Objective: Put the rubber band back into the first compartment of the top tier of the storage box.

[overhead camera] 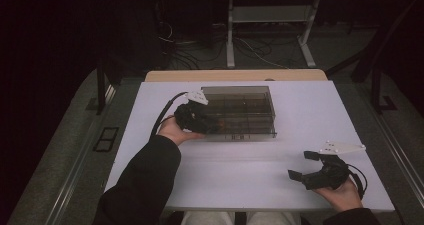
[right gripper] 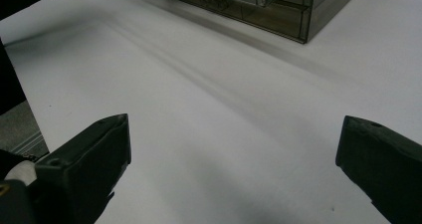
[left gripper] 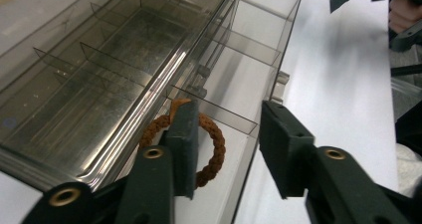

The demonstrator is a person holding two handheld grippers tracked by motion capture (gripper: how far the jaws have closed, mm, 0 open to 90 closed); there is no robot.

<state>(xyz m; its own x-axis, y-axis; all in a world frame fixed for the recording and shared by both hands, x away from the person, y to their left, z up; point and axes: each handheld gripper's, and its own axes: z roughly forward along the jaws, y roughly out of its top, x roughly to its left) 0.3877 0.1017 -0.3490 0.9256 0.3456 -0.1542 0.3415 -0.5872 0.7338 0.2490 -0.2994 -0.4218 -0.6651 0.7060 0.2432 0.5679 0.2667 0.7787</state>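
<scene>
In the high view the left claw point(overhead camera: 196, 116) sits at the centre left of the frame, at the left end of a smoky clear plastic organizer box point(overhead camera: 250, 110) that stands on the white worktop point(overhead camera: 250, 175). The person's left hand point(overhead camera: 172, 131) carries it, with a dark sleeve point(overhead camera: 145, 180) running down to the lower left.

In the left gripper view the claw point(left gripper: 226, 152) is released: its jaws stand apart, and nothing is pressed between the pads. A brown braided ring point(left gripper: 211, 149), like a hair tie, lies on the floor of a box compartment in the lower centre of the frame, partly hidden behind the left jaw. The box lid stands raised at the upper left of that frame, and thin clear dividers cross the compartments.

The right claw point(overhead camera: 300, 166) rests at the lower right of the high view, held by the right hand point(overhead camera: 342, 195), well apart from the box. In the right gripper view its jaws stand wide apart at the lower corners, released, with bare worktop point(right gripper: 224, 134) between them and a corner of the box point(right gripper: 278, 10) at the top of the frame
</scene>
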